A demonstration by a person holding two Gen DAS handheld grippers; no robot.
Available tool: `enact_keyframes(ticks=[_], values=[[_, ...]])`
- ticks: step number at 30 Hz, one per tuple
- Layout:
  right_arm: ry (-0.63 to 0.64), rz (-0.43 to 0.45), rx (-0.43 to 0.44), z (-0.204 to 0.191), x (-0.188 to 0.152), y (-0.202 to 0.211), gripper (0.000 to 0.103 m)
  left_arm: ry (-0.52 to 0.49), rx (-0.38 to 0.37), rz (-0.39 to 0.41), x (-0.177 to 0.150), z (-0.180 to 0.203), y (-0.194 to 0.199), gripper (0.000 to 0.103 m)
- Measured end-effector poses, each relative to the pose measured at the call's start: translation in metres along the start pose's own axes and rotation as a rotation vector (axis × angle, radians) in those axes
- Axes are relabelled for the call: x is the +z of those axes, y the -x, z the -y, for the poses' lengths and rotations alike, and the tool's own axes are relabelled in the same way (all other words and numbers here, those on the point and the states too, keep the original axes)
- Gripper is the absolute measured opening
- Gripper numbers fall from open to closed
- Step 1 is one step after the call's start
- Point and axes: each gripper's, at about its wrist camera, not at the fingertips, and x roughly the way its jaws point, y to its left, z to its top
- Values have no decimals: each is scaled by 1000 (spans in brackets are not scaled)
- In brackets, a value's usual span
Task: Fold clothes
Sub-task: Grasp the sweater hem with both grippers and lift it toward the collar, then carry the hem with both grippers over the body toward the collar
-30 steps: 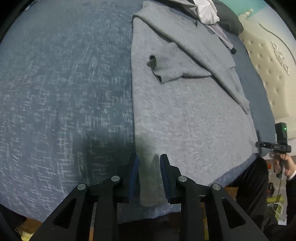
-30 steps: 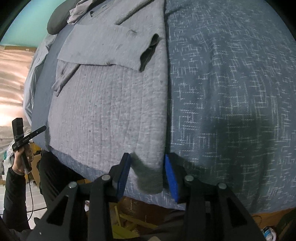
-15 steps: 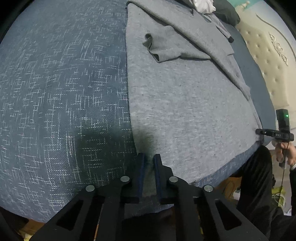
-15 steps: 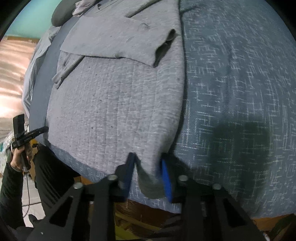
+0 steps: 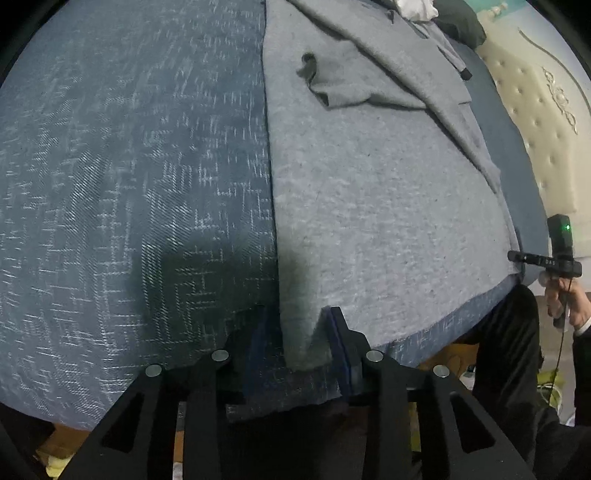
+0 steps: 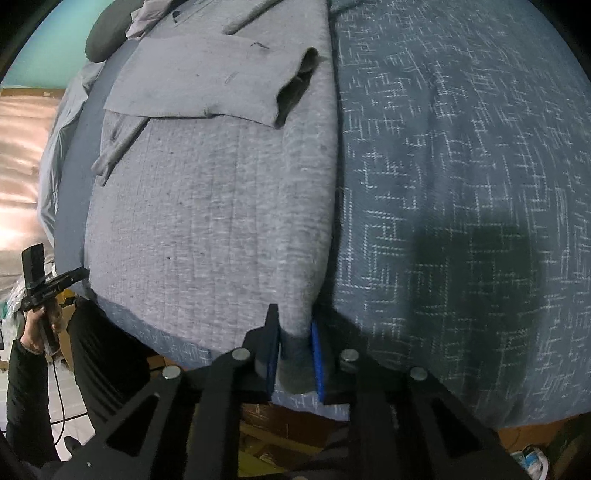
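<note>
The grey garment (image 5: 388, 206) lies flat on the blue bedspread (image 5: 129, 166), spread w/ its hem at the near edge of the bed, and one sleeve (image 5: 343, 88) is folded across the chest part. In the left wrist view, the left gripper (image 5: 299, 343) sits at the garment's near left corner; its blue-padded fingers (image 5: 341, 350) are spread apart w/ the hem corner hanging loose between them, so it is not pinching the cloth. In the right wrist view, the right gripper (image 6: 293, 354) is at the other near corner of the grey garment (image 6: 207, 221), and here the jaws are pressed close onto a bunched bit of hem, the cloth squeezed between the two blue pads (image 6: 317, 354). The folded sleeve (image 6: 207, 85) shows at the top of this view, its cuff open toward the blue bedspread (image 6: 461, 166). The far end of the garment reaches near a dark pillow (image 6: 105, 35). A cream tufted headboard (image 5: 535, 122) stands beside the bed on the right of the left view. Each view shows, at its edge, the person's other hand (image 5: 561, 299) holding the handle of the opposite device.
</note>
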Motion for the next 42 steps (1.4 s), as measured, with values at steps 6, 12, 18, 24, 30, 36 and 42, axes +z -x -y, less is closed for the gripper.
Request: enact_keyframes(ticks=[6,12,18,24,30,36,42], values=[[32,-3,2,-8,-1,-1,18,-8,5,6,-2,11,-9,24],[76,18,-2,-20,-4,0,10,-37,-1,15,-3,29,-6,7],[118,95,21,-33,-2,25,5,-71,-19,81,8,57,22,6],[177,192,63,-46,-3,67,4,-121,-8,168,18,73,54,6],[244,255,77,-64,-7,94,4,-188,-12,250,8,73,121,5],[312,311,89,-81,-14,116,3,-220,-6,287,-6,83,140,5],[355,352,94,-89,-25,126,3,-243,0,327,-16,93,148,5]])
